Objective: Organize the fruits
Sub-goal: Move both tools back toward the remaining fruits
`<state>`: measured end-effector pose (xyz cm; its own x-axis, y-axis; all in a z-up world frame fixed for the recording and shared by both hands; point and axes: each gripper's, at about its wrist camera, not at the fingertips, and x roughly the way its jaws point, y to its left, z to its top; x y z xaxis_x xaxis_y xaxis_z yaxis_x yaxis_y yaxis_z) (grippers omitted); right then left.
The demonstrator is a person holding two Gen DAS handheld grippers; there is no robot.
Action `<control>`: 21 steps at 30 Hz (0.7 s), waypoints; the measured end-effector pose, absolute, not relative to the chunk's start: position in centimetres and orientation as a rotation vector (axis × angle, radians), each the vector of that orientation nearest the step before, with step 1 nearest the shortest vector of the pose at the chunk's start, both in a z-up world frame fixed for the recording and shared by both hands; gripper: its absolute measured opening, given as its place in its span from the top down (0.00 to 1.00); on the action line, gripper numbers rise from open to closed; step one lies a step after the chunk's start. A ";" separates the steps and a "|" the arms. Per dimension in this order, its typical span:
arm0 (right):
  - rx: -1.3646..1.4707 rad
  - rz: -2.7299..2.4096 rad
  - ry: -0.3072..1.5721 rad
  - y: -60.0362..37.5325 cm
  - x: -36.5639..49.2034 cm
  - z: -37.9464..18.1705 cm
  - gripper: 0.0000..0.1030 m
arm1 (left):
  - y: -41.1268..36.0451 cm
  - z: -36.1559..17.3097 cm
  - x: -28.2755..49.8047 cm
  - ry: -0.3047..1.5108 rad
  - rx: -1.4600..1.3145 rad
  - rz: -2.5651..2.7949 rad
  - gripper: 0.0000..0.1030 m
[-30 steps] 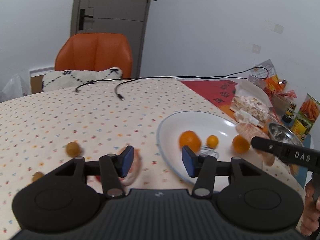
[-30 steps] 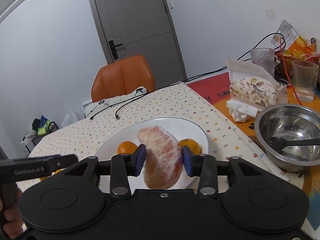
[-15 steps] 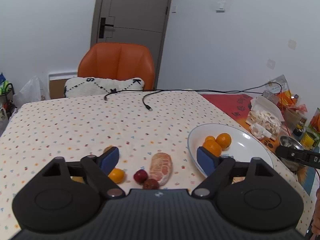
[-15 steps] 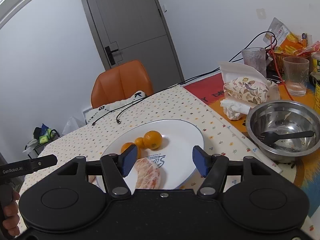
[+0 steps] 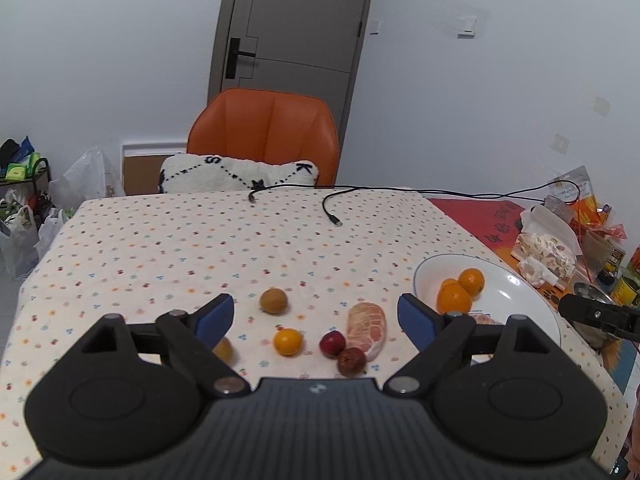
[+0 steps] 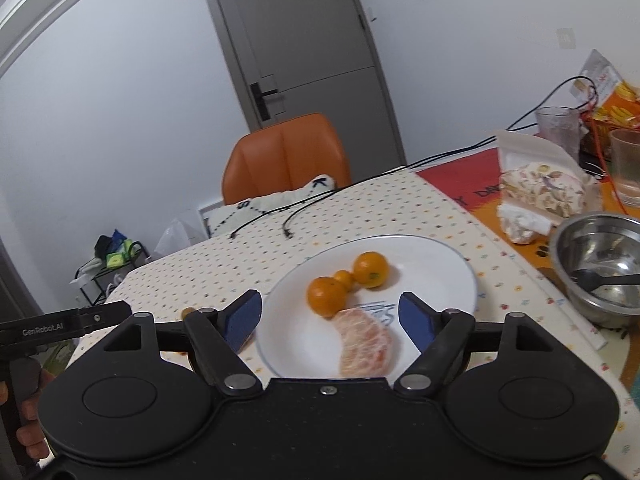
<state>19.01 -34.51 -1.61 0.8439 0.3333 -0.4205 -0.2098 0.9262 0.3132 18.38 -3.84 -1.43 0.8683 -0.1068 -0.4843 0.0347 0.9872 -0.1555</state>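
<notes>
A white plate (image 6: 432, 264) holds three oranges (image 6: 326, 295) and a peeled pomelo piece (image 6: 365, 343) near its front rim. My right gripper (image 6: 331, 319) hovers open just above and behind that piece, holding nothing. In the left wrist view the plate (image 5: 516, 288) sits at the right. On the dotted cloth lie another pomelo piece (image 5: 366, 329), two red fruits (image 5: 332, 343), a small orange (image 5: 287, 341), a brown fruit (image 5: 273, 300) and one more half hidden behind a finger (image 5: 223, 349). My left gripper (image 5: 316, 317) is open and raised above them, empty.
A steel bowl (image 6: 600, 268) with a black spoon stands right of the plate, beside a tissue pack (image 6: 540, 190) and two glasses (image 6: 626, 166). Black cables (image 5: 332, 208) lie at the table's far edge before an orange chair (image 5: 262, 132) with a cushion. Bags sit on the floor left.
My right gripper let go of the pomelo piece onto the plate, opened wide and drew back. My left gripper opened wider and pulled back and up from the fruit on the cloth.
</notes>
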 end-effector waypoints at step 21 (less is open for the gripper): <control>0.220 0.411 0.507 -28.8 18.9 -1.0 0.08 | 1.0 -1.6 17.1 0.542 -0.178 -0.018 0.15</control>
<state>18.85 -28.82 -1.04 0.7950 0.4332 -0.4247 -0.3259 0.8954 0.3033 17.13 1.02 -1.59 0.8567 -0.0642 -0.5118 -0.0297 0.9844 -0.1732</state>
